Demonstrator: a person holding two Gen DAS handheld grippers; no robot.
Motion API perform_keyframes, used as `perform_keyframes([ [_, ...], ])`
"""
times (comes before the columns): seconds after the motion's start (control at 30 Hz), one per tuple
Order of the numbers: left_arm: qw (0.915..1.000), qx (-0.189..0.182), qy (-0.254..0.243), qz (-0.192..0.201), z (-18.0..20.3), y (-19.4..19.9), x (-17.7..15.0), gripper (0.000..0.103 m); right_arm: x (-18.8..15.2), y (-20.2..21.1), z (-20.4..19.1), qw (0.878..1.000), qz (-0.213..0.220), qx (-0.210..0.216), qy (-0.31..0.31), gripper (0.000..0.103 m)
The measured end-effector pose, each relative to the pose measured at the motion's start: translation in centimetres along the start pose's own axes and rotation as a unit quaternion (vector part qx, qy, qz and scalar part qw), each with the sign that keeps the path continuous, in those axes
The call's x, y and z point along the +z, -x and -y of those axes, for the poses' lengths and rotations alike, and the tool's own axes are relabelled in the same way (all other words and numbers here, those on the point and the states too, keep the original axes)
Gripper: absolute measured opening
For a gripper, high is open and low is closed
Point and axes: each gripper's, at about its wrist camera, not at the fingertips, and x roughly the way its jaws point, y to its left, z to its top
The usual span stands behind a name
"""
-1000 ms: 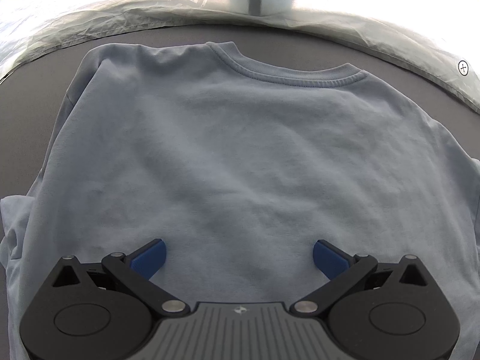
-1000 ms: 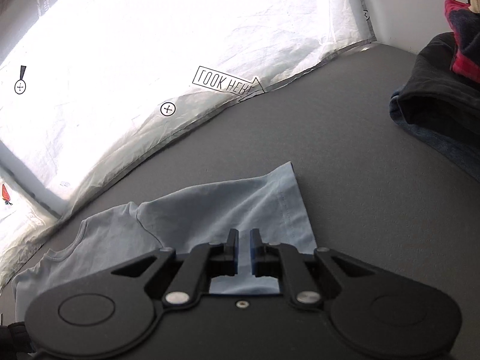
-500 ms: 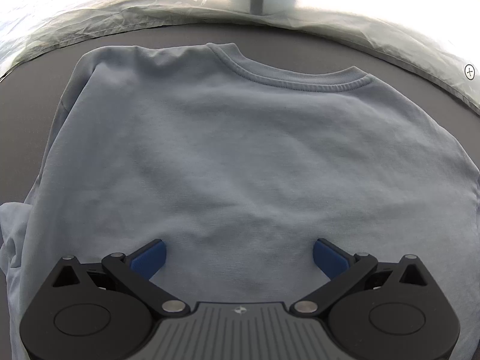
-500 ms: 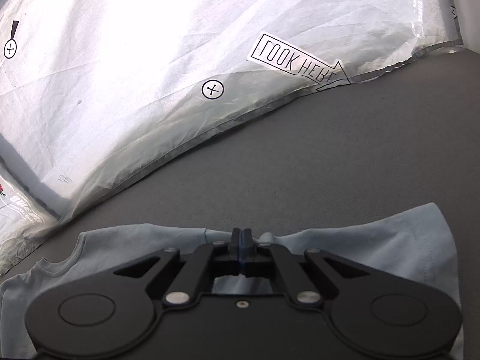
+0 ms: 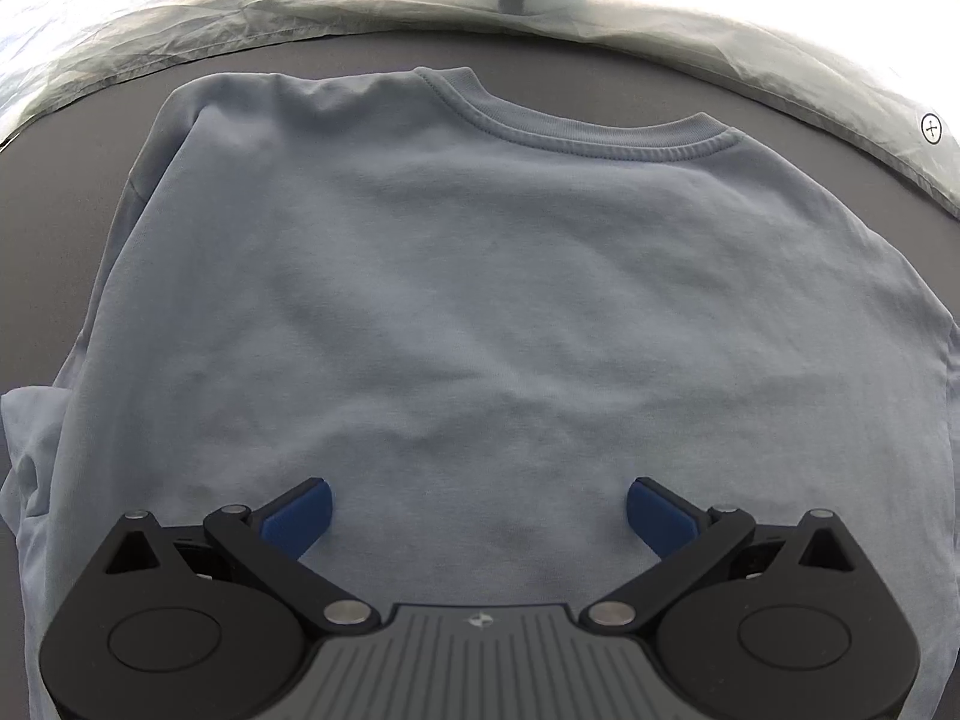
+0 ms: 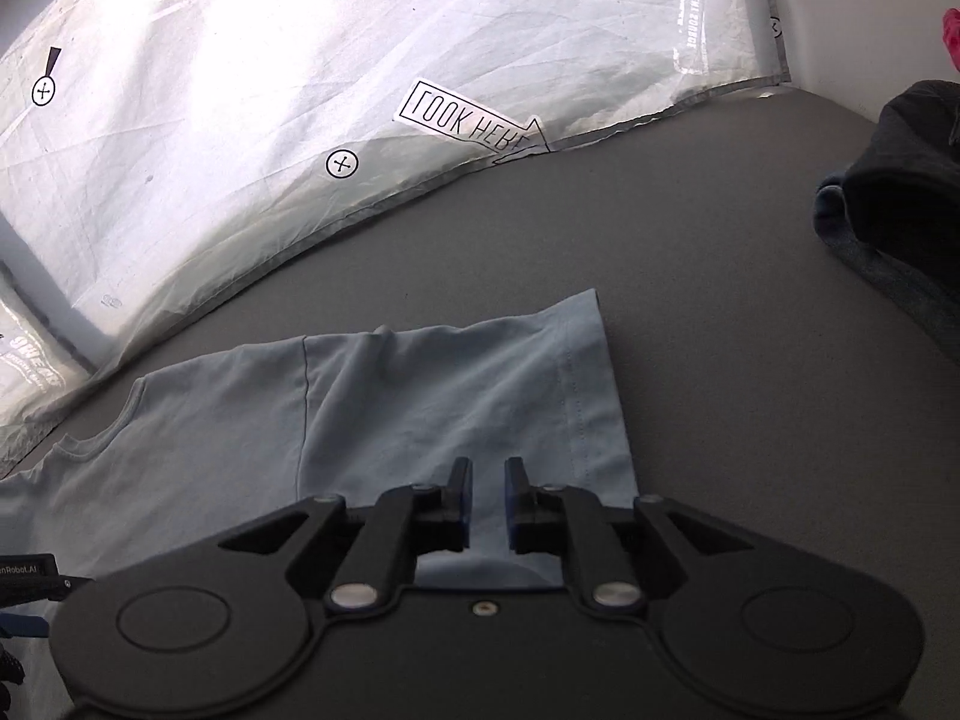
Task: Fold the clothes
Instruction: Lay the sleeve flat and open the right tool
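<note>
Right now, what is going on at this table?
A person is folding a light blue T-shirt on a grey table, using a handheld gripper in each hand. The left gripper hangs open over the shirt's body. The right gripper sits over the sleeve, its jaws opening with a narrow gap. Dark clothes wait at the side.

left claw [image 5: 478, 510]: black linkage arms, round black housings, silver pivot screws, blue finger pads [image 5: 297, 516], grey ribbed centre plate with small white emblem. right claw [image 6: 486, 501]: same black linkage, silver screws, blue-edged pads, plain black body.
</note>
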Motion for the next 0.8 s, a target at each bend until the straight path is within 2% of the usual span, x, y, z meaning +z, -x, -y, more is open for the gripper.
perform_keyframes([
  [0.07, 0.9999, -0.008, 0.014, -0.006, -0.8, 0.9, -1.6, 0.103, -2.4, 2.3, -0.5, 0.999, -0.013, 0.002, 0.036, 0.014],
  [0.1, 0.9998, -0.015, 0.017, -0.001, -1.3, 1.6, -2.7, 0.103, -3.7, 3.4, -0.9, 0.998, -0.018, 0.0, 0.06, 0.018],
  [0.17, 0.9996, -0.022, 0.01, 0.015, -2.3, 3.0, -5.2, 0.103, -6.3, 5.2, -2.0, 0.994, -0.028, -0.003, 0.107, 0.024],
  [0.27, 0.999, -0.011, -0.008, 0.042, -4.4, 5.7, -9.6, 0.103, -9.2, 6.8, -3.4, 0.988, -0.05, -0.001, 0.144, 0.026],
  [0.33, 0.9981, -0.006, -0.003, 0.061, -6.6, 7.3, -12.6, 0.103, -10.0, 7.7, -4.2, 0.986, -0.053, 0.009, 0.16, 0.036],
  [0.37, 0.9975, -0.004, 0.0, 0.07, -7.8, 8.0, -14.1, 0.103, -10.0, 8.1, -4.6, 0.985, -0.049, 0.012, 0.166, 0.049],
  [0.4, 0.997, -0.005, 0.011, 0.076, -8.9, 8.6, -15.4, 0.103, -10.1, 8.5, -5.0, 0.984, -0.043, 0.014, 0.171, 0.056],
  [0.43, 0.9964, -0.006, 0.023, 0.081, -10.1, 9.2, -16.8, 0.103, -10.1, 8.9, -5.5, 0.984, -0.037, 0.017, 0.176, 0.06],
  [0.5, 0.9954, -0.005, 0.053, 0.08, -12.1, 9.9, -18.8, 0.103, -10.5, 9.3, -6.5, 0.982, -0.031, 0.025, 0.185, 0.081],
  [0.53, 0.9946, -0.004, 0.074, 0.074, -13.7, 10.1, -20.0, 0.103, -10.9, 9.5, -7.2, 0.981, -0.028, 0.031, 0.19, 0.084],
  [0.67, 0.9919, -0.012, 0.115, 0.053, -18.8, 10.9, -22.0, 0.103, -13.1, 9.7, -9.8, 0.978, -0.031, 0.051, 0.199, 0.103],
  [0.8, 0.9899, -0.002, 0.117, 0.08, -22.5, 12.5, -21.2, 0.103, -16.1, 9.9, -13.1, 0.975, -0.035, 0.072, 0.207, 0.103],
])
